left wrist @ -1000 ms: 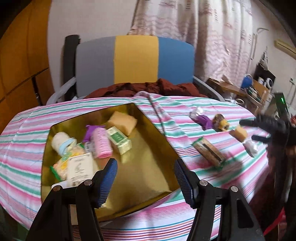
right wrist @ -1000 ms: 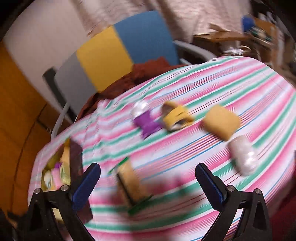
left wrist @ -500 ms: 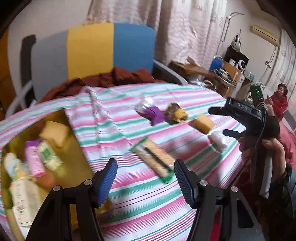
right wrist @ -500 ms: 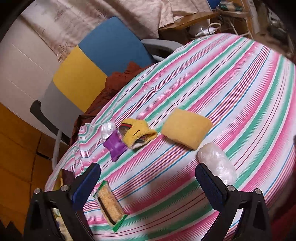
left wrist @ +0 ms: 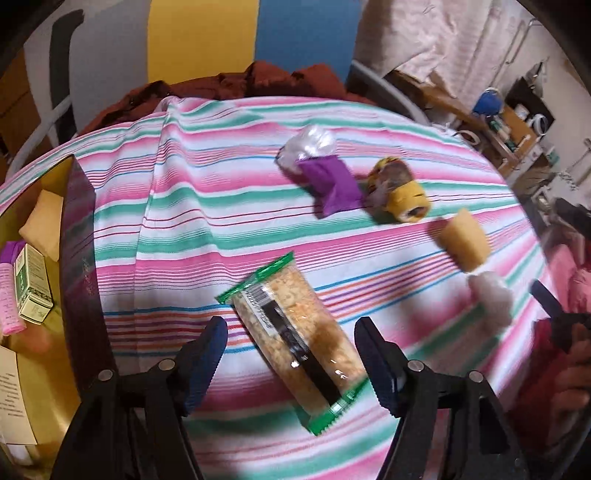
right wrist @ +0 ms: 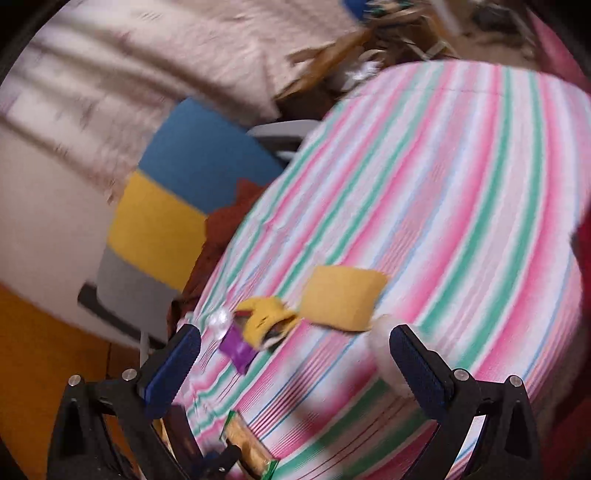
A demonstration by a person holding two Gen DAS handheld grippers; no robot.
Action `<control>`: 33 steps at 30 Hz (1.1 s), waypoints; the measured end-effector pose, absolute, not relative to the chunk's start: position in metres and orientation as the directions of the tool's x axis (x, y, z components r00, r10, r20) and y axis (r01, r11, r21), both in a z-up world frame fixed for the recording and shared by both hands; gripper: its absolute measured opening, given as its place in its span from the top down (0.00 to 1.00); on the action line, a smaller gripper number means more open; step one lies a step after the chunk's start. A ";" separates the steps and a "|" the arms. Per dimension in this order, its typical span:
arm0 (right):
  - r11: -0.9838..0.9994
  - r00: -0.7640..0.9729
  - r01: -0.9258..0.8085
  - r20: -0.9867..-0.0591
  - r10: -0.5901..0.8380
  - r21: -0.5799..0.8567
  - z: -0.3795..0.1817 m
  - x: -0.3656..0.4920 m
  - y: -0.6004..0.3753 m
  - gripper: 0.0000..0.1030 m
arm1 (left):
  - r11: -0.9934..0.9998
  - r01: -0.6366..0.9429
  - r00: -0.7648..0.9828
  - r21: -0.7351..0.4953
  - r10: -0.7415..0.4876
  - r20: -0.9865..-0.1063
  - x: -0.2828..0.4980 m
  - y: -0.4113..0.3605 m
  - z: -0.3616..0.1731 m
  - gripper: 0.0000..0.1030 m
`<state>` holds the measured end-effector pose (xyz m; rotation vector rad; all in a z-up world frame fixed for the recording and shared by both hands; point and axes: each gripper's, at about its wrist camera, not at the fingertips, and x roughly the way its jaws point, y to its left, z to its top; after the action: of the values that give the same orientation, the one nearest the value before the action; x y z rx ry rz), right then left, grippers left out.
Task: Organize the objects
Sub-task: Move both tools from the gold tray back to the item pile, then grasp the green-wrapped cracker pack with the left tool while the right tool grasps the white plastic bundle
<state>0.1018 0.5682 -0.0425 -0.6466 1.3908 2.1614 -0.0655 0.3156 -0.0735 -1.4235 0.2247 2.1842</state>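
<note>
Nearest the person, the left tongs point(left wrist: 290, 354) hang wide open over the front edge of the tabletop point(left wrist: 207, 206), one blue pad on each side of the cereal bar point(left wrist: 295, 343). The bar lies flat in its clear wrapper with green ends, slanting away toward the middle of the striped cloth. The pads look clear of the wrapper on both sides, though I can't be sure of the height; it reads to me as a lining-up for a grab, with the spread wide because the bar lies crosswise to the pads.

At the left edge sits the gold-lined box point(left wrist: 79, 258), open, already holding a green carton point(left wrist: 31, 288), a pink tube point(left wrist: 9, 299) and a tan pouch point(left wrist: 42, 225). That seems to be where the loose things are meant to go, so the bar looks like the next one due.

Toward the right edge lies a white fluffy wad point(left wrist: 491, 295), and just beyond it a tan pouch on the cloth point(left wrist: 463, 240). The right tongs point(right wrist: 295, 365) are also spread wide and grip nothing; that view is badly smeared, but the right pad sits close against the white wad point(right wrist: 380, 332), and whether it touches I can't say.

Farther in, near the middle of the far side, a yellow wrapped roll point(left wrist: 400, 195) lies against a purple pouch point(left wrist: 332, 184), with a crinkled clear wrapper point(left wrist: 308, 147) at its far end. These are still loose, so the sorting looks well short of done.

Past the far edge stands a chair point(left wrist: 229, 29) with a brown cloth point(left wrist: 236, 81) heaped on it.
</note>
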 end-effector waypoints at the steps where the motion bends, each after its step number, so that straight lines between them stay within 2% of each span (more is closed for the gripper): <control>1: -0.337 -0.768 -0.631 -0.625 0.142 0.698 -0.046 0.104 0.571 0.00 | -0.854 -0.503 -0.316 -0.130 0.321 -0.893 -0.066 0.317 -0.077 0.30; 8: -0.234 -0.703 -0.704 -0.706 0.090 0.671 -0.070 0.100 0.580 0.00 | -0.827 -0.552 -0.326 -0.104 0.328 -0.887 -0.067 0.322 -0.094 0.31; 13: -0.231 -0.646 -0.752 -0.759 0.076 0.617 -0.079 0.094 0.583 0.00 | -0.777 -0.624 -0.352 -0.083 0.374 -0.858 -0.055 0.315 -0.096 0.39; 16: -0.247 -0.605 -0.782 -0.792 0.080 0.573 -0.083 0.091 0.583 0.00 | -0.764 -0.640 -0.358 -0.088 0.397 -0.845 -0.052 0.310 -0.097 0.40; 21: -0.347 -0.438 -0.865 -0.884 0.166 0.363 -0.083 0.076 0.580 0.00 | -0.743 -0.667 -0.374 -0.059 0.402 -0.836 -0.049 0.316 -0.100 0.39; 27: -0.466 -0.335 -0.860 -0.919 0.206 0.209 -0.086 0.055 0.571 0.00 | -0.734 -0.672 -0.361 -0.101 0.443 -0.821 -0.051 0.310 -0.100 0.39; 29: -0.509 -0.321 -0.841 -0.926 0.200 0.182 -0.087 0.047 0.567 0.10 | -0.730 -0.676 -0.357 -0.104 0.447 -0.820 -0.052 0.309 -0.100 0.39; 30: -0.526 -0.315 -0.833 -0.929 0.195 0.172 -0.088 0.044 0.566 0.28 | -0.728 -0.678 -0.357 -0.104 0.449 -0.819 -0.052 0.309 -0.100 0.39; 31: -0.537 -0.299 -0.829 -0.935 0.192 0.154 -0.090 0.042 0.565 0.41 | -0.726 -0.680 -0.358 -0.103 0.451 -0.818 -0.051 0.308 -0.101 0.39; 33: -0.555 -0.264 -0.825 -0.941 0.210 0.107 -0.091 0.039 0.564 0.50 | -0.722 -0.684 -0.360 -0.099 0.454 -0.815 -0.050 0.307 -0.101 0.39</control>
<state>0.0389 0.5639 -0.0913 -1.2746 0.8060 1.8904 -0.0497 0.3074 -0.1008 -1.1523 0.3361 2.1103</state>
